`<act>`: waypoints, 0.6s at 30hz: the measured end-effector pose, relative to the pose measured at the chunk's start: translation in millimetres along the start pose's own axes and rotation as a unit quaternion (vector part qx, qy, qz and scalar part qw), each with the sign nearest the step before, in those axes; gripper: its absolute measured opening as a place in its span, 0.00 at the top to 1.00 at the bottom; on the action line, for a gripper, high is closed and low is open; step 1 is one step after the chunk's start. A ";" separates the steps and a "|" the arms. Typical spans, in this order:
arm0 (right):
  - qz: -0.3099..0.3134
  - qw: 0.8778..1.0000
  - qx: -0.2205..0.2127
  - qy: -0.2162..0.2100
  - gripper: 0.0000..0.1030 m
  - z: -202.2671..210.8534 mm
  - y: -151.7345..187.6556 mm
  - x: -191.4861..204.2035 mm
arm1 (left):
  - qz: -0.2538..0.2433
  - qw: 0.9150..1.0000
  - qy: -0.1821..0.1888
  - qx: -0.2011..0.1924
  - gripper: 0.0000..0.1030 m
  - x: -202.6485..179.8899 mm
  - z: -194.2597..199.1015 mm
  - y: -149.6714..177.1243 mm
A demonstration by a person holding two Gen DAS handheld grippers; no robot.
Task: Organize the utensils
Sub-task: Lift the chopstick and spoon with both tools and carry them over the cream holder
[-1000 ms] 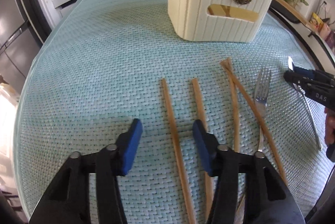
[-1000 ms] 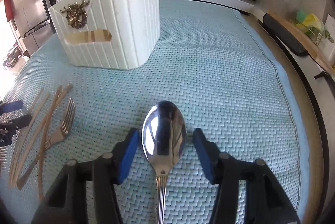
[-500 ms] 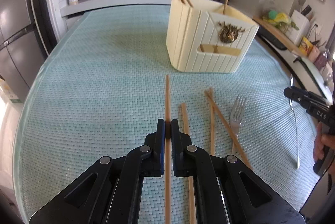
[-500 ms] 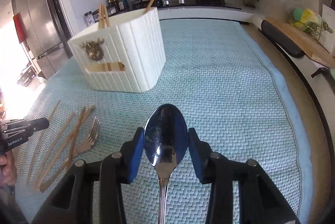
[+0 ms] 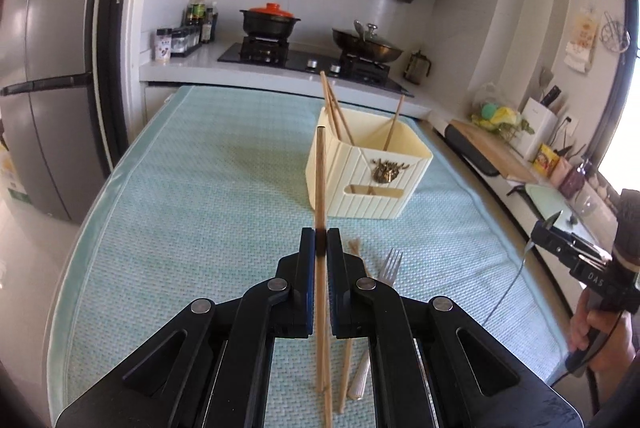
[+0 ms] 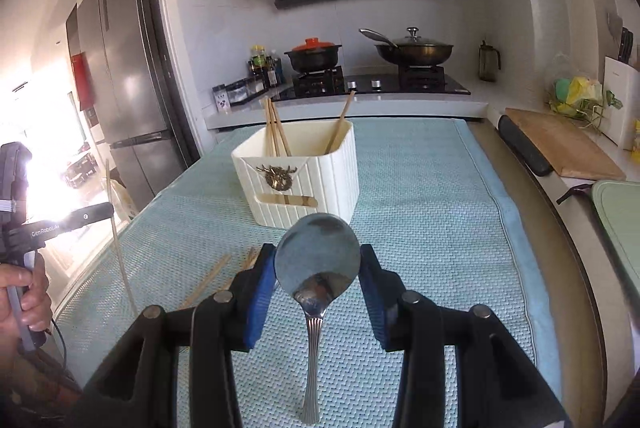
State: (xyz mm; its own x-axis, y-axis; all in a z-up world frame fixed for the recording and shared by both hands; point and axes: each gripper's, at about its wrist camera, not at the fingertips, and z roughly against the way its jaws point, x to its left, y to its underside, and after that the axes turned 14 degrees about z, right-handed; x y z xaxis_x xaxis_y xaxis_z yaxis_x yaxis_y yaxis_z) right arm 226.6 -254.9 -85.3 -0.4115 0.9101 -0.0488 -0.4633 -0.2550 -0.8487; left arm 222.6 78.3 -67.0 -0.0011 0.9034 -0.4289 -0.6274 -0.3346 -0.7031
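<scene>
My left gripper (image 5: 321, 242) is shut on a wooden chopstick (image 5: 319, 183) and holds it raised above the mat, pointing at the cream utensil holder (image 5: 368, 171). The holder has several chopsticks standing in it. More chopsticks (image 5: 347, 348) and a fork (image 5: 390, 266) lie on the mat below. My right gripper (image 6: 318, 262) is shut on a metal spoon (image 6: 318, 260), bowl forward, lifted above the mat in front of the holder (image 6: 298, 175). The right gripper also shows in the left wrist view (image 5: 548, 228), and the left gripper shows in the right wrist view (image 6: 104, 209).
A teal woven mat (image 5: 200, 195) covers the table. Behind it runs a counter with a stove, a red-lidded pot (image 5: 270, 21) and a wok (image 5: 366, 45). A fridge (image 5: 48, 87) stands left. A cutting board (image 6: 560, 143) lies on the right counter.
Both grippers have lifted higher off the mat and tilted up. The left one closed on the chopstick a second ago and now carries it; the right one carries the spoon.
</scene>
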 end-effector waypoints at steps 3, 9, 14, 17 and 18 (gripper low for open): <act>0.004 1.000 -0.007 0.003 0.60 8.2 -3.4 3.2 | 0.003 1.000 0.007 -0.008 0.97 -3.5 6.7 -1.1; 0.005 1.000 -0.019 0.006 0.60 14.7 -13.7 -0.2 | 0.007 1.000 0.019 -0.017 0.97 -8.6 12.9 -10.2; 0.011 0.999 -0.035 0.008 0.60 20.7 -32.2 -3.2 | 0.012 0.999 0.031 -0.022 0.97 -12.4 16.0 -24.2; 0.022 0.999 -0.048 0.010 0.60 24.7 -49.0 -4.6 | 0.011 0.999 0.039 -0.027 0.97 -16.2 16.4 -38.1; 0.024 0.998 -0.052 0.008 0.60 25.2 -55.3 -5.8 | 0.010 0.999 0.042 -0.029 0.97 -18.1 16.3 -44.0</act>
State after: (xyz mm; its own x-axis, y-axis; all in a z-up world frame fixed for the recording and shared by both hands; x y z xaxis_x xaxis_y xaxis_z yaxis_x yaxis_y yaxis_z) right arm 234.8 -254.2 -24.8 -0.4181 0.9031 -0.0979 -0.3593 -0.2634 -0.8953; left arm 237.5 81.1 -19.0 0.0537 0.8710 -0.4884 -0.5813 -0.3704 -0.7245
